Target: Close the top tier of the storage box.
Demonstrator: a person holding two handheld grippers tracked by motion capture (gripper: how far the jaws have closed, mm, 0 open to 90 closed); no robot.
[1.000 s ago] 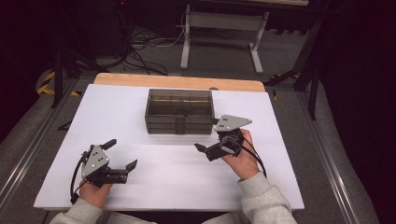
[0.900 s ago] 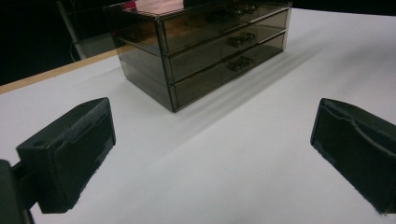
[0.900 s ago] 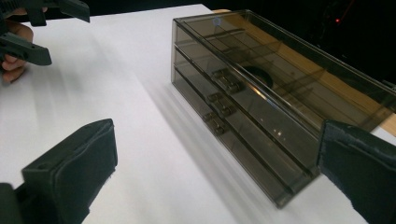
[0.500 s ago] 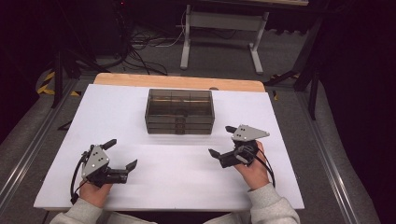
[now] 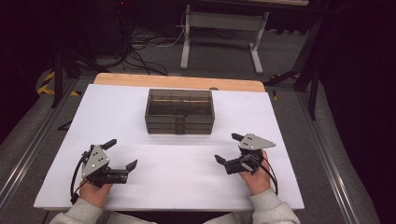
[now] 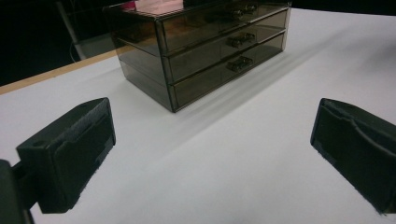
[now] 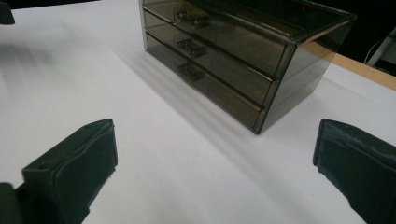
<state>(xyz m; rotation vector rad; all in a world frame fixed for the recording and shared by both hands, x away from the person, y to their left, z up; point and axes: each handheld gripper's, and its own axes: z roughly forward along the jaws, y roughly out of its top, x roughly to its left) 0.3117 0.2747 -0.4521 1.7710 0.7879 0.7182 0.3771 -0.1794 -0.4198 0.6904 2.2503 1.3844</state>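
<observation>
Lighting's pretty uneven – the white table (image 5: 187, 186) is lit bright from above while everything around it drops into near black. Soft streaky shadows stretch off the smoky drawer box (image 6: 205, 51). Both gripper views are grainy, with close-up jaws a bit soft.

the high view looks forward and down from above the person's side, taking in the whole white worktop (image 5: 187, 186). each tool camera rides low and close, facing 12 o'clock. all three share the smoky drawer chest (image 5: 180, 112) (image 6: 205, 46) (image 7: 233, 51).
</observation>
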